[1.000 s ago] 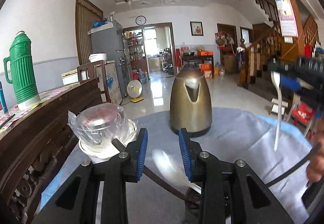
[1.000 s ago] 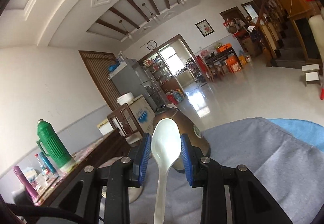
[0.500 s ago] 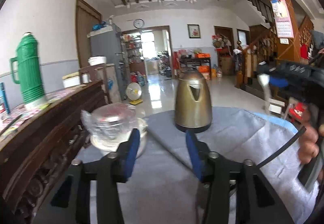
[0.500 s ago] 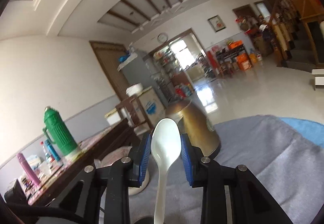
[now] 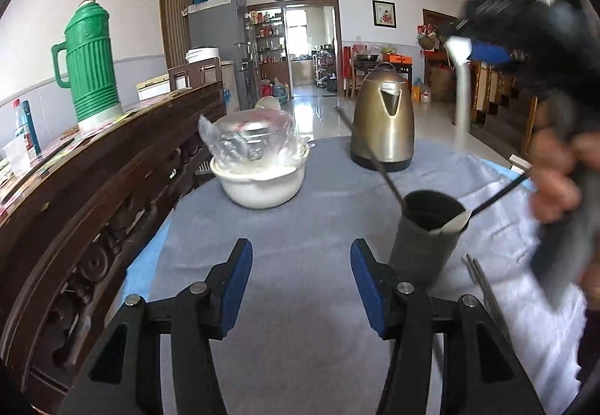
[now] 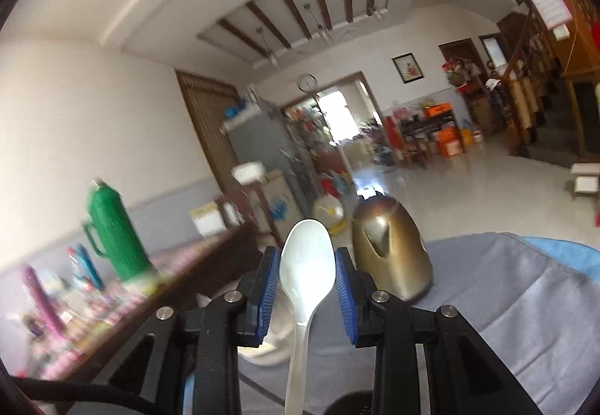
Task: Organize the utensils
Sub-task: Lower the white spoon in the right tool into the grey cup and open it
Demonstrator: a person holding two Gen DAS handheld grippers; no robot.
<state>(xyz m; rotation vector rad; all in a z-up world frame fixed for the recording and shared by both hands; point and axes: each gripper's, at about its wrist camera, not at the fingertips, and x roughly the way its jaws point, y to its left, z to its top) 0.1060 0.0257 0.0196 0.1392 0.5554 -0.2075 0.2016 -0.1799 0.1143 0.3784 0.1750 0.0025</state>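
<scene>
My right gripper is shut on a white plastic spoon, bowl up between the blue pads, handle hanging down. In the left wrist view that spoon hangs above a dark cylindrical utensil holder on the grey-blue cloth. A dark long-handled utensil and a white utensil lean in the holder. My left gripper is open and empty, low over the cloth just left of the holder. A metal fork lies on the cloth right of the holder.
A white bowl with a plastic-wrapped lid stands at the back left of the table. A brass kettle stands behind the holder. A dark wooden sideboard with a green thermos runs along the left edge.
My left gripper has opened wide and pulled back, away from the dark utensil now leaning in the holder. My right gripper has kept hold of the white spoon and swung somewhat.
</scene>
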